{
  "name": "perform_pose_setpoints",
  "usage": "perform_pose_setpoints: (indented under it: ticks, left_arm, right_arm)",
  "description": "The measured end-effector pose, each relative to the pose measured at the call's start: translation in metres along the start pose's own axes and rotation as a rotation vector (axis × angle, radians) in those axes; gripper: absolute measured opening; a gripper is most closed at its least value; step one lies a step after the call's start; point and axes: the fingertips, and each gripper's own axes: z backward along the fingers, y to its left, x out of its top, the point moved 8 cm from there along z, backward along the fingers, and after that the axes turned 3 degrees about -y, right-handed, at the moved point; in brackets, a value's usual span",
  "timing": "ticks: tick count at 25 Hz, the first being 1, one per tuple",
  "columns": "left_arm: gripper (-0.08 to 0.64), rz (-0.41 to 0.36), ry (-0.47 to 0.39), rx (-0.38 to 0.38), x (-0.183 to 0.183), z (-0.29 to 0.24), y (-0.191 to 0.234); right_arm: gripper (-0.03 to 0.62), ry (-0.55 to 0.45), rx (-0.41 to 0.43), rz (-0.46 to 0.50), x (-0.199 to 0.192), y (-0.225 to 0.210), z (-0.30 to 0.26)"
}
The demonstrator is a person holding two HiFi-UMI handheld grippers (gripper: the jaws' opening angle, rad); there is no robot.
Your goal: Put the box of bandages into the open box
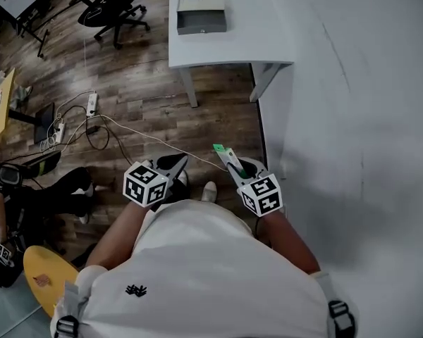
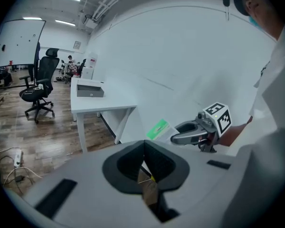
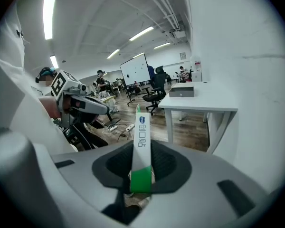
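My right gripper (image 3: pixel 141 152) is shut on the box of bandages (image 3: pixel 141 141), a thin white box with a green end that stands edge-on between the pads. In the head view the box of bandages (image 1: pixel 219 149) sticks out ahead of the right gripper (image 1: pixel 230 160), over the wooden floor. My left gripper (image 2: pixel 143 148) is shut with nothing in it, and it hangs level with the right one, to its left (image 1: pixel 176 164). The open box (image 1: pixel 201 14), grey and shallow, lies on a white table (image 1: pixel 233 48) well ahead of both grippers.
A white wall (image 1: pixel 352 104) runs along the right side. Cables and a power strip (image 1: pixel 92 104) lie on the wooden floor to the left. An office chair (image 1: pixel 116 5) stands left of the table. A whiteboard (image 3: pixel 135 70) and other desks are farther back.
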Motion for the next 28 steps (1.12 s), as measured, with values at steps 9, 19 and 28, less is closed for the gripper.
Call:
perform_pose_setpoints:
  ticks: [9, 19, 28]
  left_arm:
    - [0.008, 0.005, -0.007, -0.036, 0.017, -0.024, 0.039]
    - [0.008, -0.012, -0.051, -0.117, 0.085, -0.048, 0.124]
    - [0.008, -0.007, -0.037, -0.153, 0.114, -0.044, 0.21]
  right_arm:
    - [0.089, 0.017, -0.044, -0.056, 0.014, -0.027, -0.028]
    - [0.091, 0.059, -0.148, -0.08, 0.081, -0.061, -0.079]
    - [0.091, 0.068, -0.221, -0.108, 0.149, -0.081, -0.144]
